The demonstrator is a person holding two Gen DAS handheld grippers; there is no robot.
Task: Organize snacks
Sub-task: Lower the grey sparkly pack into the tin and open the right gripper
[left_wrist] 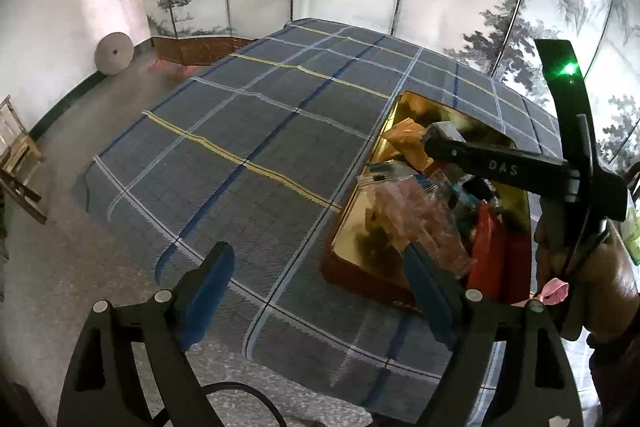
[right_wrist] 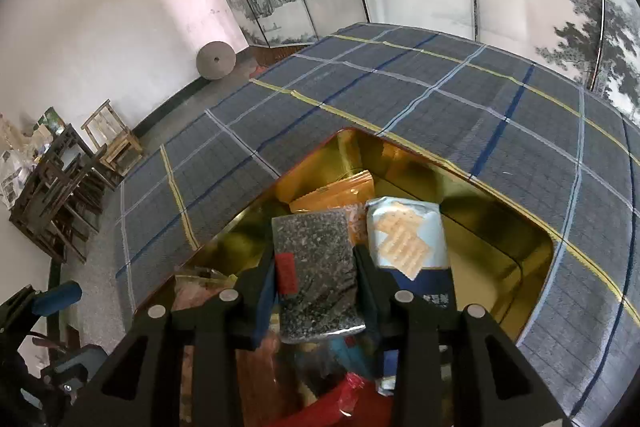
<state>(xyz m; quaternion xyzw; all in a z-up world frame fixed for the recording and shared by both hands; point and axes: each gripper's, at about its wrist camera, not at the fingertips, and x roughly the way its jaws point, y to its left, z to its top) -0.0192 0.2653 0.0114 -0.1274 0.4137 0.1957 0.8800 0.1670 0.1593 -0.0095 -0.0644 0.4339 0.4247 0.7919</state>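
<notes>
My right gripper (right_wrist: 316, 267) pinches a speckled dark snack packet (right_wrist: 314, 267) over the gold tin (right_wrist: 532, 255)'s crowded six-o'clock end, where it may slide off the pile; my left gripper (left_wrist: 320, 283) gapes empty.

We see a grey cloth (right_wrist: 460, 115) checked with blue, pale and yellow lines, a shiny gold tin (right_wrist: 520, 259), a black-speckled packet (right_wrist: 316, 267) with a red label, an orange packet (right_wrist: 332, 197), a pale blue packet (right_wrist: 408, 239), and blue pads (left_wrist: 212, 291).
</notes>
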